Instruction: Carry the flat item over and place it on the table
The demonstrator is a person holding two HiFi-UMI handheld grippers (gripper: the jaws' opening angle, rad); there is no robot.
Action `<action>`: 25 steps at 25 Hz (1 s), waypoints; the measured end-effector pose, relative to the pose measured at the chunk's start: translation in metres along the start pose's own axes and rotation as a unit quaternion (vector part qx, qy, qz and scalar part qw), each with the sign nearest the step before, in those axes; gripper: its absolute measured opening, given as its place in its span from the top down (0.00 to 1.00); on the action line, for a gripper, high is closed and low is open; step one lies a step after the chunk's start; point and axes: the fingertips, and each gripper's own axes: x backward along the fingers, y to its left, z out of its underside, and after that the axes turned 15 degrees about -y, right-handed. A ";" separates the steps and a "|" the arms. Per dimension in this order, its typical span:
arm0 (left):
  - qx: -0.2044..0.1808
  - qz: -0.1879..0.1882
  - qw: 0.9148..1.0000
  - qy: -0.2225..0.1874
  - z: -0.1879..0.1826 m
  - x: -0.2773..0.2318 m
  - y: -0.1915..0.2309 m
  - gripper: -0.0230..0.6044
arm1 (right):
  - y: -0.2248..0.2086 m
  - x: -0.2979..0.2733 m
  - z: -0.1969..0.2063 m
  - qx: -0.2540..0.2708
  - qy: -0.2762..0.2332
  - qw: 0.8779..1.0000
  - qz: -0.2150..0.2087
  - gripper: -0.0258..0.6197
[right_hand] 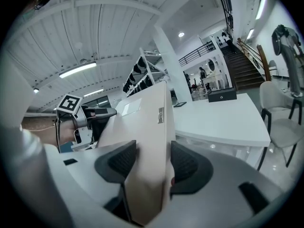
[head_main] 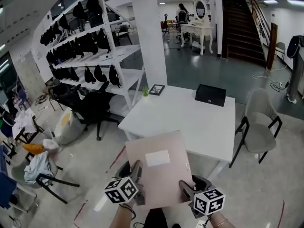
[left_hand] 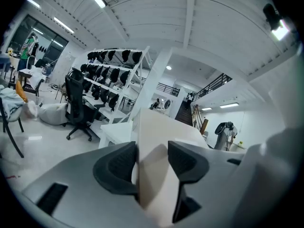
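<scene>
Beige panel [head_main: 160, 167], left claw [head_main: 137, 171], right claw [head_main: 185, 188] clamping

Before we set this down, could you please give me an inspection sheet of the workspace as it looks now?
Surface: white table, just ahead of the person.
Job's things: beige flat folder, held in the air by the table's near edge, not yet on it.
Clutter: black box, picture frame and small plant along the table's far side.
Grippers: left tongs and right tongs, each shut on the folder's near end.
Cables: one cable on the floor, far right.
Surroundings: grey chair right of the table; shelves of black bags left; stairs behind.
</scene>
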 end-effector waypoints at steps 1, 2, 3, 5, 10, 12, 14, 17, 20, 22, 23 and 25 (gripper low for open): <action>0.001 0.002 1.000 0.002 0.001 -0.010 0.003 0.62 | -0.004 -0.008 -0.001 0.000 -0.001 1.000 0.004 0.61; 0.003 0.005 1.000 0.004 0.002 -0.020 0.007 0.62 | -0.007 -0.016 -0.002 0.001 -0.001 1.000 0.007 0.61; 0.004 0.007 1.000 0.006 0.003 -0.032 0.011 0.63 | -0.011 -0.026 -0.003 0.000 -0.002 1.000 0.011 0.61; 0.005 0.011 1.000 0.010 0.004 -0.056 0.021 0.63 | -0.019 -0.047 -0.005 -0.001 -0.002 1.000 0.018 0.61; 0.009 0.027 0.999 0.021 -0.003 -0.126 0.050 0.63 | -0.036 -0.112 -0.014 -0.007 -0.003 0.999 0.041 0.61; 0.011 0.034 0.999 0.029 -0.008 -0.156 0.061 0.63 | -0.041 -0.139 -0.019 -0.010 -0.001 0.999 0.050 0.61; 0.011 0.043 0.998 0.038 -0.012 -0.184 0.070 0.63 | -0.046 -0.163 -0.025 -0.014 -0.002 0.998 0.060 0.61; 0.009 0.060 0.997 0.048 -0.015 -0.226 0.081 0.63 | -0.057 -0.196 -0.032 -0.018 -0.003 0.997 0.080 0.61; 0.010 0.079 0.995 0.056 -0.020 -0.265 0.089 0.63 | -0.066 -0.227 -0.039 -0.020 -0.006 0.995 0.099 0.61; 0.013 0.090 0.994 0.063 -0.022 -0.288 0.093 0.63 | -0.072 -0.243 -0.044 -0.021 -0.009 0.993 0.112 0.61; 0.014 0.096 0.993 0.066 -0.023 -0.298 0.094 0.63 | -0.075 -0.250 -0.047 -0.021 -0.011 0.993 0.119 0.61; 0.017 0.106 0.992 0.074 -0.023 -0.317 0.096 0.63 | -0.081 -0.262 -0.052 -0.021 -0.014 0.991 0.132 0.61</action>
